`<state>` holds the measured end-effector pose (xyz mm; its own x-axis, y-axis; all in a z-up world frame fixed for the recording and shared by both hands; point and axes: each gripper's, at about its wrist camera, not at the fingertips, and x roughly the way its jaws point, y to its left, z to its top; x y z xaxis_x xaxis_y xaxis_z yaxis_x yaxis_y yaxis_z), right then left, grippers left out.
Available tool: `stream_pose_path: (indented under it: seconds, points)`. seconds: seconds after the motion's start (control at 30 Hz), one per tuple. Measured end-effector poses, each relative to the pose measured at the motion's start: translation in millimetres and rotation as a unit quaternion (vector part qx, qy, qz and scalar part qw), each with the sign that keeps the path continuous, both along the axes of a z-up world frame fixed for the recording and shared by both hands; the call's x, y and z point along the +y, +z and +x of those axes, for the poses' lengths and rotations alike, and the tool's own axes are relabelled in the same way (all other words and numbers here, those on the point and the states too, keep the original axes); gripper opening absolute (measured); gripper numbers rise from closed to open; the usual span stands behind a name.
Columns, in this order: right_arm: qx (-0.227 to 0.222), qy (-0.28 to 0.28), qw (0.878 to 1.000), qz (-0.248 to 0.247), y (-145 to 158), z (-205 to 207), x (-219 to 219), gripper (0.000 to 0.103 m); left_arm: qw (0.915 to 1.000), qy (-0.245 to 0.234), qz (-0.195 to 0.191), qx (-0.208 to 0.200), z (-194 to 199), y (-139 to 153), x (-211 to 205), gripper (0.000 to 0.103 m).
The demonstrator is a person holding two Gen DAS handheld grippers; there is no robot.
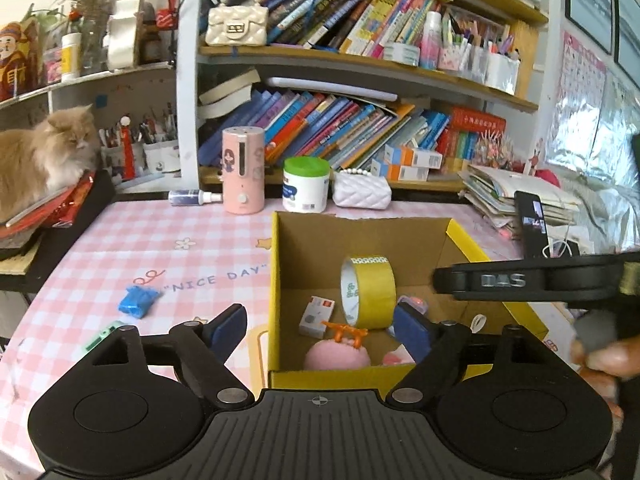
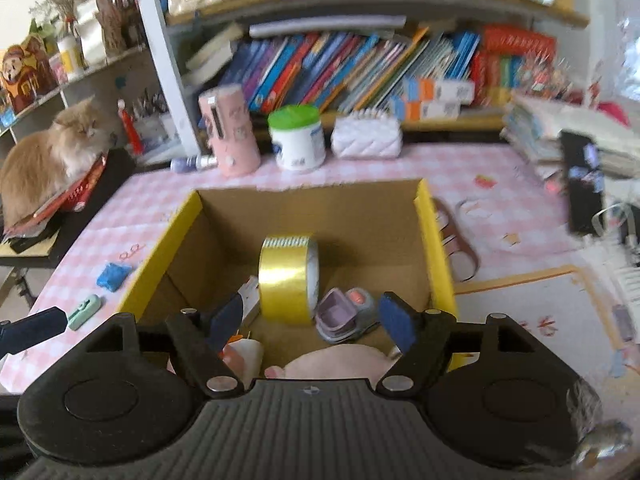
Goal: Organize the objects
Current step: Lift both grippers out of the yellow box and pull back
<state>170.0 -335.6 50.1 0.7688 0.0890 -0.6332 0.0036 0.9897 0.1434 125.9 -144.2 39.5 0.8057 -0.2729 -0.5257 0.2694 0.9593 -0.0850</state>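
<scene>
On the pink checked table [image 1: 120,240], both claws gape wide and empty: left claw [image 1: 318,330] and right claw [image 2: 310,320] above the box [image 2: 434,248], tape [image 2: 286,280] just ahead.

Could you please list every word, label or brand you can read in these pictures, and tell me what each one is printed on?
"NICE DAY" in quotation marks: on the pink checked tablecloth, beside the yellow box.
"DAS": on the black arm of the right tongs, seen from the left wrist.
Too small or blurred to read: the book spines, the white tub's label, the orange and white cartons, the small carton in the box, the tape roll's print.
</scene>
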Motion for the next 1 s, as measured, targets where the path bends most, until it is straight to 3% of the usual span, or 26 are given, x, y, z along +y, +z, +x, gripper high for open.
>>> stream_pose_path:
  seconds: [0.27, 0.47, 0.67, 1.0]
  points:
    - [-0.044, -0.068, 0.996, -0.037, 6, -65, 5, 0.074, 1.0000, 0.000, 0.002, 0.003, -19, -7, 17, 0.085]
    - [-0.011, -0.103, 0.994, -0.040, -7, -95, 13, 0.074, 0.9997, -0.015, 0.001, 0.022, -34, -17, 30, 0.086]
    - [0.021, -0.129, 0.991, -0.042, -23, -123, 35, 0.076, 0.9987, -0.023, 0.015, 0.042, -50, -26, 49, 0.093]
    - [0.060, -0.148, 0.986, -0.038, -42, -156, 73, 0.078, 0.9962, -0.008, 0.031, 0.080, -75, -39, 91, 0.095]
